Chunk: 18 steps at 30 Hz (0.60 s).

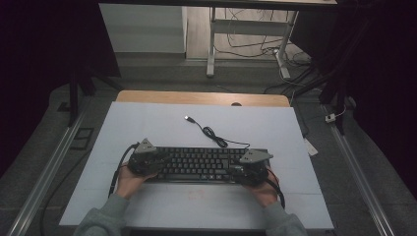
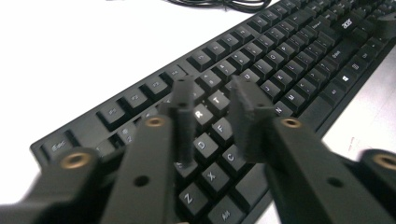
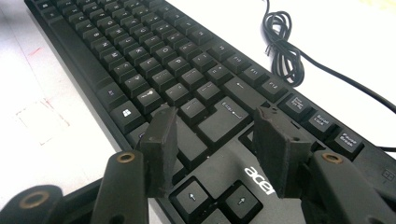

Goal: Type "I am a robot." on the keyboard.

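The table [image 1: 147, 123], covered w/ a white sheet, takes up most of the high view, w/ a bare wood strip at its far edge. On it, toward my side and roughly centred, lies the black acer keyboard [image 1: 201, 163], long side running left-right in front of me. Its USB cable [image 1: 211, 133] snakes off the back edge in a loose coil, plug lying further out on the sheet.

I've got one gripper at each end of the kbd. My left gripper [image 1: 166, 160] sits over the left end; my right gripper [image 1: 235, 168] sits over the right end, each hand behind it near the front edge.

Left gripper view: my left gripper [image 2: 212, 95] hovers above the letter block of the keyboard [image 2: 299, 60], jaws parted w/ a gap between them, nothing clamped. Keys under/around the tips read R, T, F, D, C, X, Z; Alt at the bottom row, Esc at the near corner. The acer logo is legible far off at the other end.

Right gripper view: my right gripper [image 3: 215, 123] is over the right end of the keyboard [image 3: 140, 60], jaws spread wide, not pinching anything; whether the tips touch the case I can't tell. Between them sits the Enter key; just ahead of the camera the "acer" logo in white, w/ arrow keys below it. Right of that: Scroll Lock, Pause/Break caps; a Windows-logo key to the left. The cable [image 3: 282, 56] coils beyond the back edge.
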Each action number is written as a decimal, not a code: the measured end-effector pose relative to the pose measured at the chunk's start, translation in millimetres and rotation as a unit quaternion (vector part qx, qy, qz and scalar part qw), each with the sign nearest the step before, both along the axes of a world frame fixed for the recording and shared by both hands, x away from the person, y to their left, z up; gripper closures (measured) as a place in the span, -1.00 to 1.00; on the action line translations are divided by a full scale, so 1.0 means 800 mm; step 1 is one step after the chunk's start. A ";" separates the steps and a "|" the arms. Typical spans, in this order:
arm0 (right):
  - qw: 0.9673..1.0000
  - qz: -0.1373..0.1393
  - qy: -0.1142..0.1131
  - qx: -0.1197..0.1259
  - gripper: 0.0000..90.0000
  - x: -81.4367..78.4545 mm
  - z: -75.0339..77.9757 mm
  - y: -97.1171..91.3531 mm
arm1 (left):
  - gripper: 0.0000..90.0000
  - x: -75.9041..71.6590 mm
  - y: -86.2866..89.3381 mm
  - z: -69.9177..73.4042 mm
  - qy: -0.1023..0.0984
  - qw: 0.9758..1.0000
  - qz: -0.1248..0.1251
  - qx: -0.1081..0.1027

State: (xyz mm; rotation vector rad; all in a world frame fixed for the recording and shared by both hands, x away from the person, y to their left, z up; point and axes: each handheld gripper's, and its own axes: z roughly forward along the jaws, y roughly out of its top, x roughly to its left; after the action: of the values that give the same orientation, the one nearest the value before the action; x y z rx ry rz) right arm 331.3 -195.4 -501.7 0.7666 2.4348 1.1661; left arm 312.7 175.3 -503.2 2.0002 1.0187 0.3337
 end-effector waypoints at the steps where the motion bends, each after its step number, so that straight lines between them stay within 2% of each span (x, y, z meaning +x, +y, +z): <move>1: 1.000 0.000 0.003 0.003 0.12 0.000 0.000 -0.001 | 0.42 -0.002 0.002 0.000 0.001 1.000 0.002 -0.002; 8: 1.000 0.000 0.000 0.006 0.12 0.000 0.001 -0.002 | 0.15 -0.017 0.012 -0.004 0.001 1.000 0.014 -0.002; 13: 1.000 -0.003 0.000 0.010 0.12 0.001 0.002 -0.004 | 0.07 -0.026 0.020 -0.008 0.003 1.000 0.019 0.002; 18: 1.000 -0.004 -0.001 0.015 0.12 0.001 0.002 -0.003 | 0.01 -0.027 0.024 -0.010 0.005 1.000 0.024 0.004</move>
State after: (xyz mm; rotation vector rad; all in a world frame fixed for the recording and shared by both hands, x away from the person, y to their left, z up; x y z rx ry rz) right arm 332.0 -198.1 -500.1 0.7825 2.4170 1.2016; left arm 291.4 194.6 -511.1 1.9889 1.0736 0.3553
